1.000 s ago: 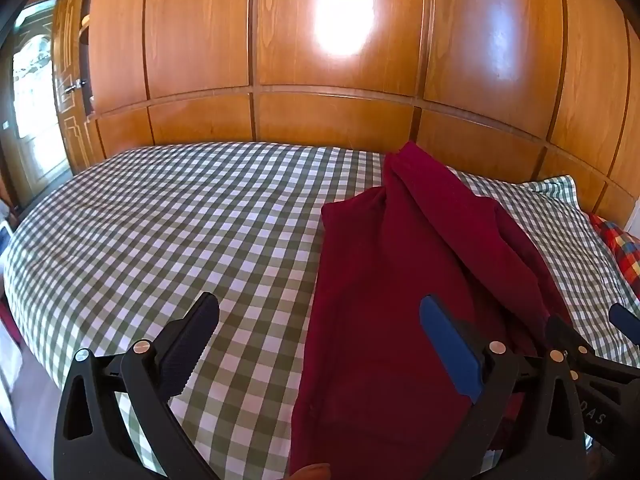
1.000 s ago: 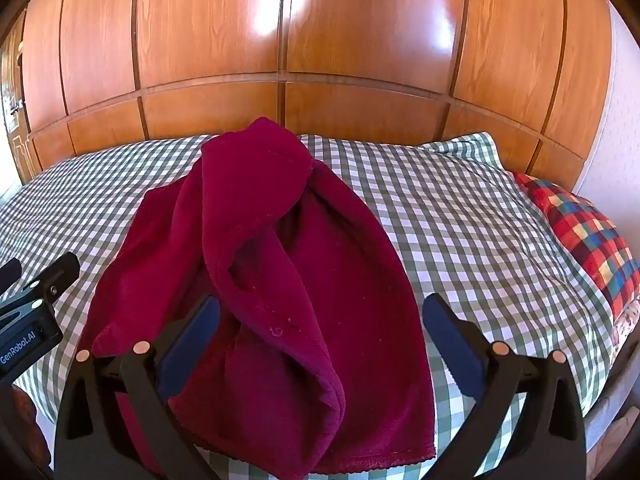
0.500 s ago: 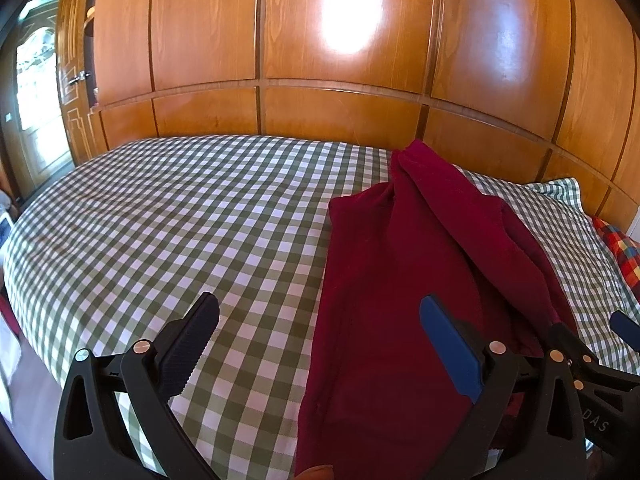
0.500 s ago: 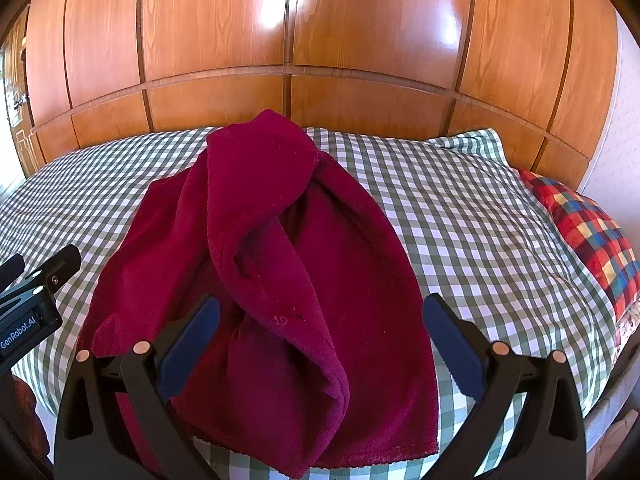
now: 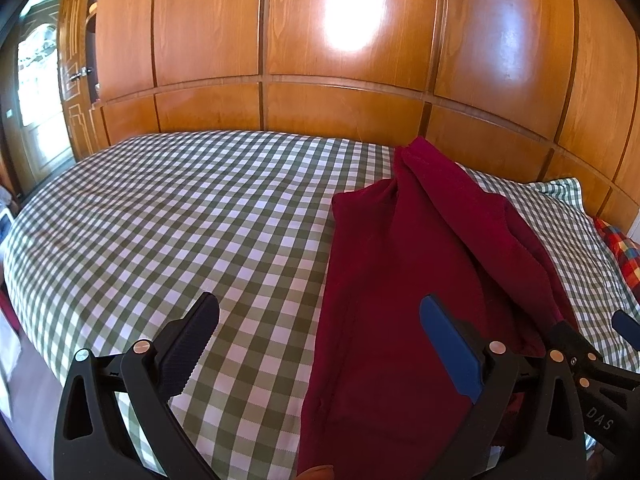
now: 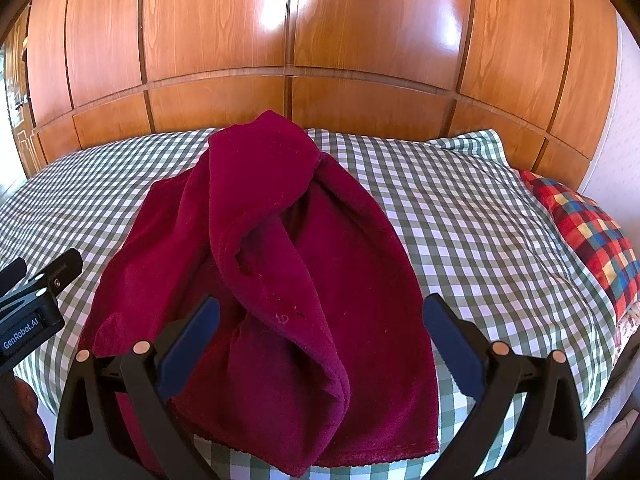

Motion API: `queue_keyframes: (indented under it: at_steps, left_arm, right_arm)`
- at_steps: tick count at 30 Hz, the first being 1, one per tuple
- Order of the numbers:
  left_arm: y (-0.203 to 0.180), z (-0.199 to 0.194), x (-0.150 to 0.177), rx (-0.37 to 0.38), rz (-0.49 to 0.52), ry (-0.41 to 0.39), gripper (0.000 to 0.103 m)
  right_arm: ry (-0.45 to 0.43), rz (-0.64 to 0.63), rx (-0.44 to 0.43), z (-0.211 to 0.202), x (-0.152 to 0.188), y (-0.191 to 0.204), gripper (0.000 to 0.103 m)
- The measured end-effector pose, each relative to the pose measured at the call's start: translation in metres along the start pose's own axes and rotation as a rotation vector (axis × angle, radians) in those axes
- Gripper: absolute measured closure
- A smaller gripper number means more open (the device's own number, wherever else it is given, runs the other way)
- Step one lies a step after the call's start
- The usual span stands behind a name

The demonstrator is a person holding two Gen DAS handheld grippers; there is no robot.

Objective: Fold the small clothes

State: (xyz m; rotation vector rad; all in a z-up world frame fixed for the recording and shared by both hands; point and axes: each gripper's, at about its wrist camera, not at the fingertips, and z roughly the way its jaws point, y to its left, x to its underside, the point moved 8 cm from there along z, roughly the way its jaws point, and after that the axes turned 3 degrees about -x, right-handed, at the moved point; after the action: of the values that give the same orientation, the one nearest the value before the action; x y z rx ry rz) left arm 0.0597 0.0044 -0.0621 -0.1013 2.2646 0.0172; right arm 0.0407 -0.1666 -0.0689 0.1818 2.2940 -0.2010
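Note:
A dark red fleece garment [image 6: 280, 272] lies crumpled on a green-and-white checked bed [image 6: 460, 216], a thick fold running down its middle toward me. In the left wrist view the same garment [image 5: 400, 280] fills the right half. My left gripper [image 5: 320, 344] hovers open above the garment's left edge, one finger over the sheet, the other over the cloth. My right gripper [image 6: 320, 340] is open too, held above the garment's near hem with nothing between its fingers. The left tool's body [image 6: 32, 312] shows at the left edge of the right wrist view.
Glossy wooden wardrobe panels [image 5: 352, 80] rise behind the bed. A red, blue and yellow plaid pillow [image 6: 588, 236] lies at the right edge, a checked pillow [image 6: 472, 144] beside it. A door [image 5: 40, 92] stands at far left. The left half of the bed [image 5: 160, 220] is bare sheet.
Both cameras have lifted and tilted slightly, so the garment sits a little lower in view. Both grippers stay open and the garment has not moved.

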Motion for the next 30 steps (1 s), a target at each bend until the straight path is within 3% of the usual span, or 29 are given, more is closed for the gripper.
queue_keyframes:
  at_steps: [14, 20, 22, 24, 28, 30]
  left_arm:
    - [0.001, 0.0, 0.001, 0.02, 0.002, 0.001, 0.003]
    - [0.009, 0.005, -0.002, 0.038, -0.001, 0.025, 0.003]
    - [0.008, 0.005, -0.003, 0.076, 0.051, 0.03, 0.003]
    - [0.0, 0.004, -0.001, 0.161, 0.127, 0.048, 0.003]
    - [-0.018, -0.006, 0.019, 0.322, 0.261, 0.072, 0.003]
    - [-0.03, -0.011, 0.036, 0.392, 0.323, 0.1, 0.003]
  right_arm:
    - [0.009, 0.003, -0.024, 0.0, 0.003, 0.001, 0.002]
    - [0.016, 0.039, -0.143, -0.002, 0.003, -0.003, 0.002]
    - [0.026, 0.074, -0.195, -0.003, 0.004, -0.011, 0.003]
    - [0.055, 0.089, -0.244, -0.003, 0.009, -0.02, 0.007]
    - [0.094, 0.071, -0.265, 0.002, 0.015, -0.023, 0.034]
    - [0.116, 0.069, -0.302, 0.004, 0.018, -0.017, 0.04]
